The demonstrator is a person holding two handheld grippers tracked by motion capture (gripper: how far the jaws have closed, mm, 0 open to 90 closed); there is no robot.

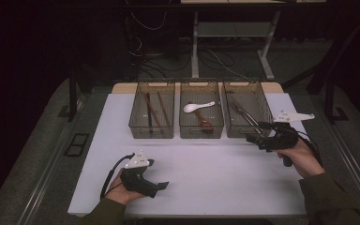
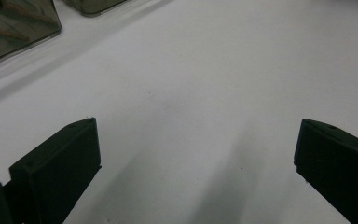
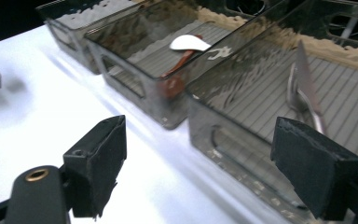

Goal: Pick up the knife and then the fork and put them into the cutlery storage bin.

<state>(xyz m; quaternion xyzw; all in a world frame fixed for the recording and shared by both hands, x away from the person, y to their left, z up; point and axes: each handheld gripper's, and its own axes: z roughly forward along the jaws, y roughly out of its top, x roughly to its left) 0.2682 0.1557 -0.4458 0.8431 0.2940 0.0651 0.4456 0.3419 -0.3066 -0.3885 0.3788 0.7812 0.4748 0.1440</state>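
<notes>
Nearest person's edge: left gripper low over bare white tabletop, jaws wide apart, empty. Farther right: right gripper at front wall of right smoky clear plastic bin, jaws apart, empty. Metal tongs lie inside bin. Judged step: sorting finished or pausing; next move likely pull right gripper clear.

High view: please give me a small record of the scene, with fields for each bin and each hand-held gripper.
surface: white table
left bin: two dark chopsticks
middle bin: white spoon, brown spoon
right bin: metal tongs
left hand-held gripper: open, holds nothing, low over the table's near left part
right hand-held gripper: open, holds nothing, at the right bin's near right corner
</notes>
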